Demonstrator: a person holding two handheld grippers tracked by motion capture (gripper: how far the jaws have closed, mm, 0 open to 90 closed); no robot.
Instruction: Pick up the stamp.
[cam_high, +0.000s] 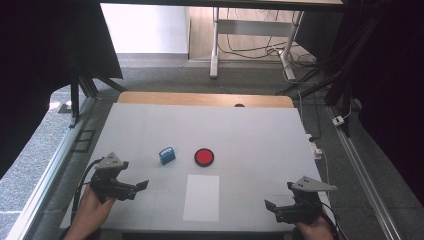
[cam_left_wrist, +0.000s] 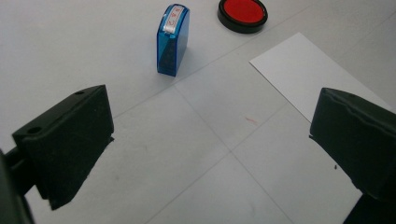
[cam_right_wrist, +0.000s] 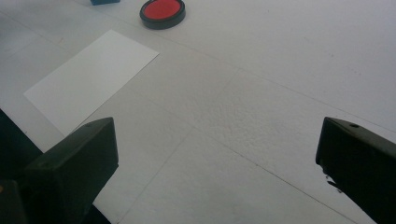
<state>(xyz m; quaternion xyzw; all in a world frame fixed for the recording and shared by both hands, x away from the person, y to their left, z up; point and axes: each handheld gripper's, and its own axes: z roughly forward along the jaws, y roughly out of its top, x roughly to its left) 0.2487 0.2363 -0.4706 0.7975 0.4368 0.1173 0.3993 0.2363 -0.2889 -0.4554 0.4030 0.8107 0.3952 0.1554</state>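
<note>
A small blue stamp (cam_high: 167, 155) (cam_left_wrist: 172, 40) stands upright on the white table near its middle. Just right of it lies a round red ink pad (cam_high: 204, 157) (cam_left_wrist: 242, 14) (cam_right_wrist: 162, 12) in a black case. A white sheet of paper (cam_high: 201, 197) (cam_left_wrist: 310, 77) (cam_right_wrist: 91, 77) lies flat in front of them. My left gripper (cam_high: 141, 187) (cam_left_wrist: 212, 144) is open at the front left, nothing between its jaws, with the stamp some way ahead. My right gripper (cam_high: 270, 206) (cam_right_wrist: 217, 158) is open at the front right, over bare table, right of the paper.
The white table top (cam_high: 250, 135) has a wooden strip along its far edge. Metal rails run along both sides. Beyond it on the carpeted floor stand desk legs (cam_high: 215, 45) with cables. A white socket block (cam_high: 317, 149) sits at the table's right edge.
</note>
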